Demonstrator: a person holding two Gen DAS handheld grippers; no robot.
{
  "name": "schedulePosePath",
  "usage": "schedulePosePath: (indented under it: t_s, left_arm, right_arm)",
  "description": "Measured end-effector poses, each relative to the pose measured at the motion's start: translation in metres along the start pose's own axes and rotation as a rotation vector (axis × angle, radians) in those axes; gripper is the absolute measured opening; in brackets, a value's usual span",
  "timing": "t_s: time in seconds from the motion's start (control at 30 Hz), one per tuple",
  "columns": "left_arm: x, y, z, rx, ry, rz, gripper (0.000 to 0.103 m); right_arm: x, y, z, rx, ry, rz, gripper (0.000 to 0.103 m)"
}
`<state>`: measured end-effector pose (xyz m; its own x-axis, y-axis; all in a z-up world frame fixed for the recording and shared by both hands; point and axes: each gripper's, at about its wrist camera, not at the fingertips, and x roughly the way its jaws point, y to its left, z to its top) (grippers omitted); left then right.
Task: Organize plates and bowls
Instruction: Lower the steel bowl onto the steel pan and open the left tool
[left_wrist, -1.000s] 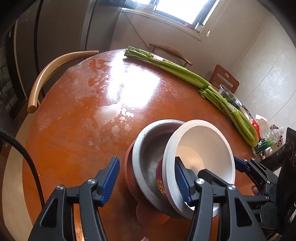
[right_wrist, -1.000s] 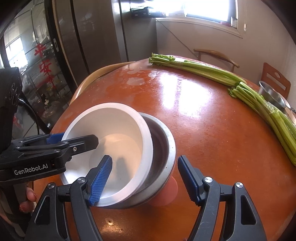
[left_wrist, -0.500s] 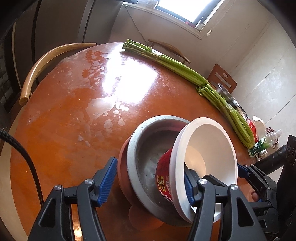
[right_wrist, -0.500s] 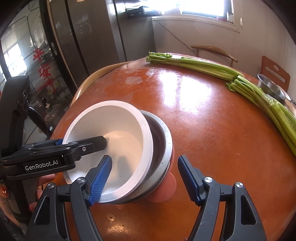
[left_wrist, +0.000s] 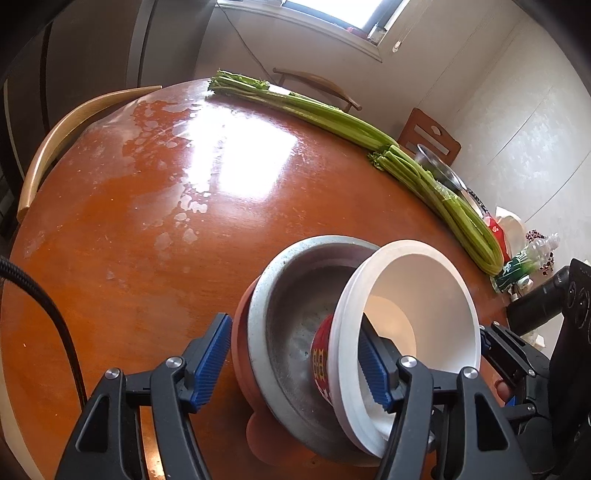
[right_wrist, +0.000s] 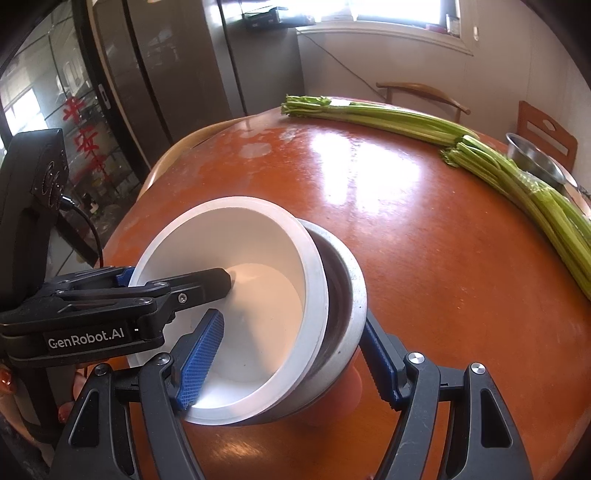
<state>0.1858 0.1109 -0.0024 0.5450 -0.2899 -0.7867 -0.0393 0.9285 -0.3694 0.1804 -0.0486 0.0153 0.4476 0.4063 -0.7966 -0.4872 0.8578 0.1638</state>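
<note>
I saw the left gripper (left_wrist: 295, 365) opening, its pads straddling both rims without pressing, so the white bowl (right_wrist: 236, 295) tipped further into the steel bowl (left_wrist: 295, 325) near the table (left_wrist: 147, 221) edge. Right gripper (right_wrist: 291, 358) half open, straddling both bowls, no visible grip. Nesting nearly done.

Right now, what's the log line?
white bowl: tilted in metal bowl | left claw: opening around both bowls | right claw: open, straddling rims

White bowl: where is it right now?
The white bowl sits tilted inside the metal bowl at the near edge of the round table, low in both wrist views, with fingers of both grippers straddling the stack.
</note>
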Motion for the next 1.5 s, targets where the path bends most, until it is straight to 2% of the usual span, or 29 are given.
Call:
schedulePosePath:
  t_s: [0.43, 0.8, 1.5]
  left_arm:
    - [0.024, -0.059, -0.007, 0.087, 0.046, 0.001, 0.065]
    - [0.035, -0.092, -0.015, 0.132, 0.071, -0.005, 0.065]
    - [0.028, -0.086, -0.019, 0.114, 0.062, 0.006, 0.065]
  right_arm:
    - [-0.027, -0.050, -0.026, 0.056, -0.011, -0.055, 0.075]
    - [-0.045, -0.072, -0.044, 0.093, -0.022, -0.069, 0.075]
    - [-0.053, -0.073, -0.048, 0.090, -0.035, -0.100, 0.075]
